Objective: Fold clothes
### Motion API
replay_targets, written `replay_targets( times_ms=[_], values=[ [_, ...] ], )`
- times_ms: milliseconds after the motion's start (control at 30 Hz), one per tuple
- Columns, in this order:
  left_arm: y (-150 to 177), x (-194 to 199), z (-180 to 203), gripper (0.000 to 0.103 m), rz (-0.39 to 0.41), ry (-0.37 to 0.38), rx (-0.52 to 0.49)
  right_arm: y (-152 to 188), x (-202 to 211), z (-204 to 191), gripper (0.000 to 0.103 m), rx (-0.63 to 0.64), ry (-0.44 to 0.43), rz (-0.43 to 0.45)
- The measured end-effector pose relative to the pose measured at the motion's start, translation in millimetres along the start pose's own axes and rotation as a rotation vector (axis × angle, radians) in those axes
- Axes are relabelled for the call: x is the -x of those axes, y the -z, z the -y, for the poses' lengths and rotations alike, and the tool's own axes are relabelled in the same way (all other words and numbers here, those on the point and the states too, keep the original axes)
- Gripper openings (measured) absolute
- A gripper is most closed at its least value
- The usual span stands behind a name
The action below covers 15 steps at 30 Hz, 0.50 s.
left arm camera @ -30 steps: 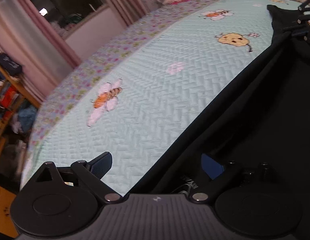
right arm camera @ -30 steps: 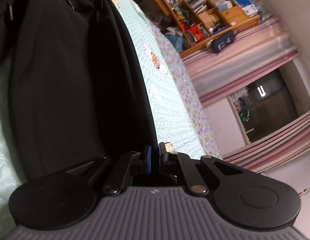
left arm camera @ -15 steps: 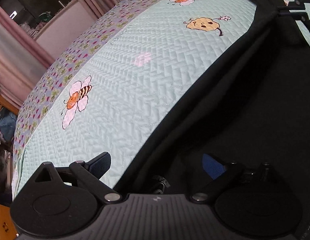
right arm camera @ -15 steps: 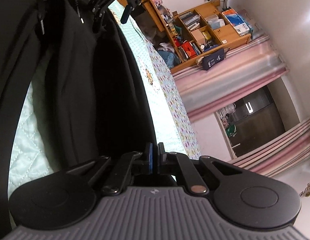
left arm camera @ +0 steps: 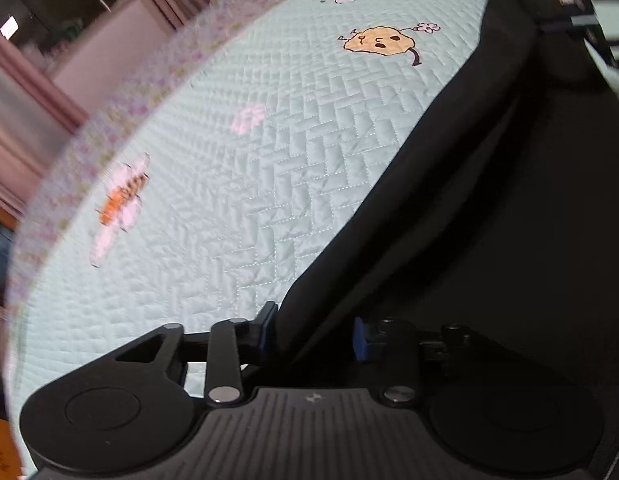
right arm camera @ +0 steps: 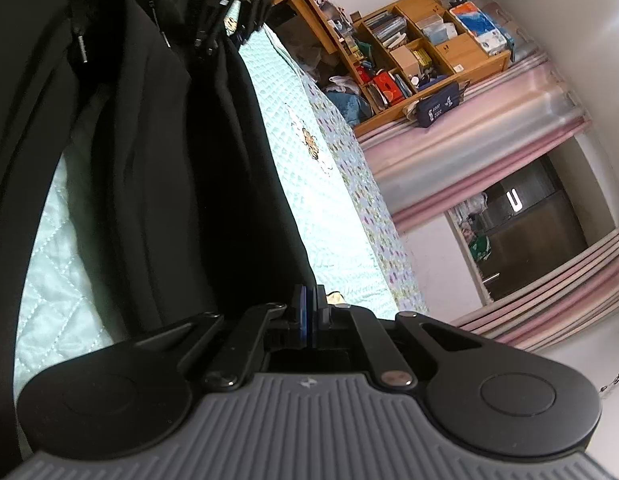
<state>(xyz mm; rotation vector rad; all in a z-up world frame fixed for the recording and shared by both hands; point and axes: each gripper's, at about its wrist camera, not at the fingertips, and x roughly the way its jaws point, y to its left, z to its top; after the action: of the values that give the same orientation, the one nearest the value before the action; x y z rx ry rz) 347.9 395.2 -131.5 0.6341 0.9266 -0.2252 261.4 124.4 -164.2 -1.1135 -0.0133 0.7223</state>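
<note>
While black garment [left arm camera: 489, 208] is stretched lengthwise along quilt [left arm camera: 269, 140], left gripper [left arm camera: 315, 334] is angled down, closing around its edge; right gripper [right arm camera: 308, 316] is clamped on its far end.

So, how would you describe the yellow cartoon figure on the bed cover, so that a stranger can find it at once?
Look at the pale green quilted bed cover, to the left of the black garment lying across it. Near the garment's far end is the yellow figure: a lumpy blob with a small face, holding a pink flower. Its neighbours are orange striped bees with pale wings.
</note>
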Motion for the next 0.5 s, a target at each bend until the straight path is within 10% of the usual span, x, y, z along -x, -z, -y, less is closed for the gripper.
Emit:
replay_targets(
  times_ms=[100,167,200,500],
  values=[
    [3,5,11,0.03,0.022,-0.069,-0.009,1,0,6,0.023,-0.047,-0.021,0.008],
    [3,7,10,0.03,0.036,-0.094,0.011,2,2,11,0.073,-0.072,-0.026,0.023],
    [4,8,9,0.03,0.038,-0.094,0.028,2,5,14,0.08,-0.08,-0.023,0.036],
    [4,17,4,0.03,0.054,-0.097,0.105,10,-15,9,0.081,0.021,-0.076,-0.047]
  ],
)
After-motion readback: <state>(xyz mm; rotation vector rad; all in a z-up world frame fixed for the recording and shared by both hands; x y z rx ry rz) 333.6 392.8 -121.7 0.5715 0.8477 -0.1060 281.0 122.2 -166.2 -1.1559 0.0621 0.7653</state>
